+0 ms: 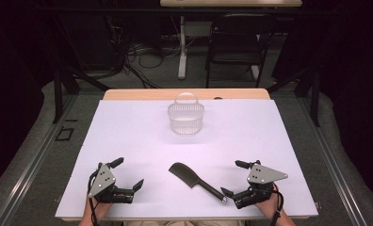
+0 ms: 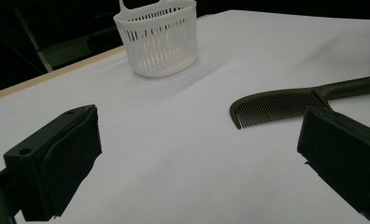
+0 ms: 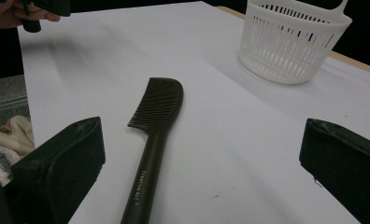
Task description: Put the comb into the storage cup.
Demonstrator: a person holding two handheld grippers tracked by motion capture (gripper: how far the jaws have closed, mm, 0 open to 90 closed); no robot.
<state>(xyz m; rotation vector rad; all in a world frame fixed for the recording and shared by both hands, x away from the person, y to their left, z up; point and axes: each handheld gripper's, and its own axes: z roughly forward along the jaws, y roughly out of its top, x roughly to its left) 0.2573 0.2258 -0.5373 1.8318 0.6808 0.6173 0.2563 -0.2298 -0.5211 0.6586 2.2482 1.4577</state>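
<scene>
the comb is dark and thin, with a wide end full of fine teeth and a long handle with small pale letters on it. it lies flat on the white table, near the front edge, between the two grippers. its handle tip is just beside the right gripper, whose jaws are wide apart and hold nothing. the left gripper is farther off, also wide apart with nothing in it.

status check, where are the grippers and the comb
Left gripper open, empty, near table edge. Right gripper open, empty, beside comb handle. Comb flat on table between them, untouched. Nothing between comb and basket.
</scene>
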